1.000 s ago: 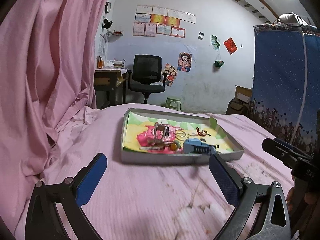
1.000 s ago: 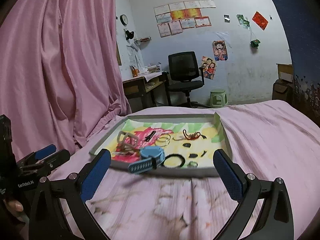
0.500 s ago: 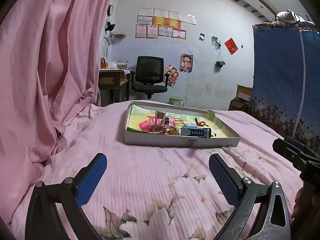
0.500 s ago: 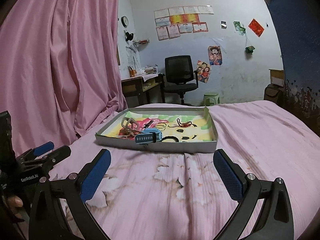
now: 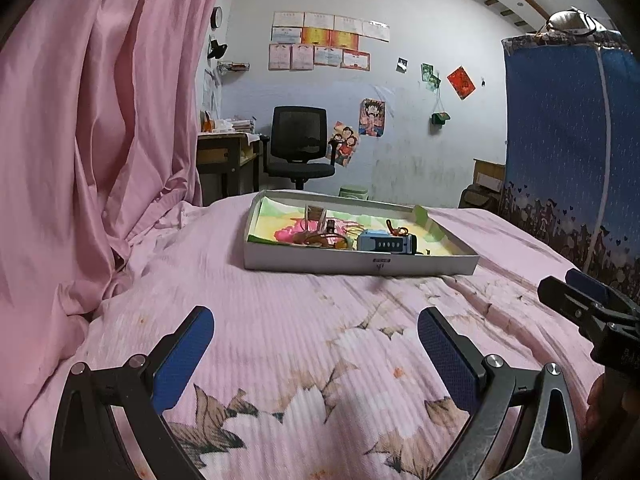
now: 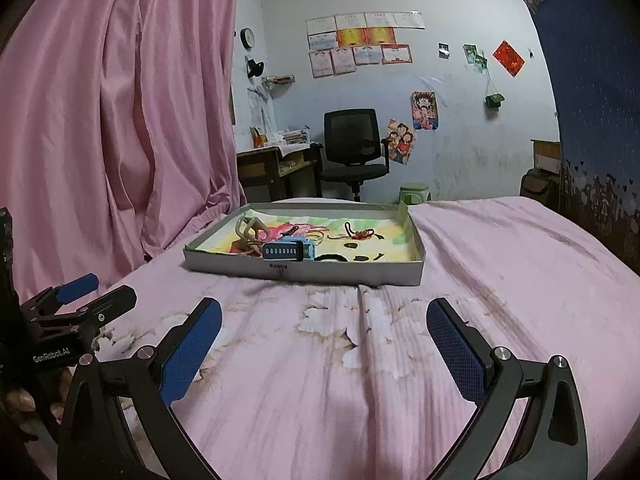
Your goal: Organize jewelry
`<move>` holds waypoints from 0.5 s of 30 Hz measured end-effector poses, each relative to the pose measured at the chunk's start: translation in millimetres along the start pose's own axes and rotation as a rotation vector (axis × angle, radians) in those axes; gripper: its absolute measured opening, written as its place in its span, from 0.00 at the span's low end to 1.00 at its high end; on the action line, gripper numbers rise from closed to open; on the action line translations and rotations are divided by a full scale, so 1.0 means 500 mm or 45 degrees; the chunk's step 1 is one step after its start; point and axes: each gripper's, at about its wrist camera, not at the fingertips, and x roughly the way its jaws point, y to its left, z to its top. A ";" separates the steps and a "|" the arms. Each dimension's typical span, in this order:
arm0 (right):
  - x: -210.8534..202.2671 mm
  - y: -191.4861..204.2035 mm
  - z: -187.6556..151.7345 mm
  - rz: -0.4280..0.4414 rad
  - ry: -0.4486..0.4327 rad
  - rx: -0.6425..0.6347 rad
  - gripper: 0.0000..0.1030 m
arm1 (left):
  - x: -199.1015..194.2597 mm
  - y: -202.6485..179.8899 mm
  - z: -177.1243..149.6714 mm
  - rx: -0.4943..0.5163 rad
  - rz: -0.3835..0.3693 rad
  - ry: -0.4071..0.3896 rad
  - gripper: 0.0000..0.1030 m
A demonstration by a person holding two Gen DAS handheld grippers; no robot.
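A shallow grey cardboard tray (image 5: 320, 259) with a colourful lining sits on the pink bed; it also shows in the right wrist view (image 6: 340, 273). Inside lie a light blue watch (image 5: 380, 243) (image 6: 286, 251), beige hair claws (image 6: 248, 227), a red cord bracelet (image 6: 360, 234), thin rings and small dark pieces. My left gripper (image 5: 316, 334) is open and empty, well short of the tray. My right gripper (image 6: 324, 326) is open and empty, also well back from the tray. Each gripper appears at the edge of the other's view.
A pink curtain (image 5: 80, 140) hangs at the left. The bed's pink floral sheet (image 6: 360, 360) fills the foreground. A blue fabric wardrobe (image 5: 568, 152) stands at the right. A black office chair (image 5: 298, 144) and a desk (image 5: 224, 152) stand beyond the bed.
Both grippers have pulled back from the tray and dropped lower, so the tray looks smaller and farther away. Both stay open and empty.
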 end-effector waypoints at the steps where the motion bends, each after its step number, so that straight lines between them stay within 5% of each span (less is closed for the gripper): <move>1: 0.000 0.000 0.000 -0.001 0.000 0.000 0.98 | -0.001 -0.001 -0.001 0.002 0.002 0.001 1.00; 15: -0.003 -0.003 -0.003 -0.004 -0.002 -0.001 0.98 | -0.003 0.001 -0.007 -0.010 -0.001 0.001 1.00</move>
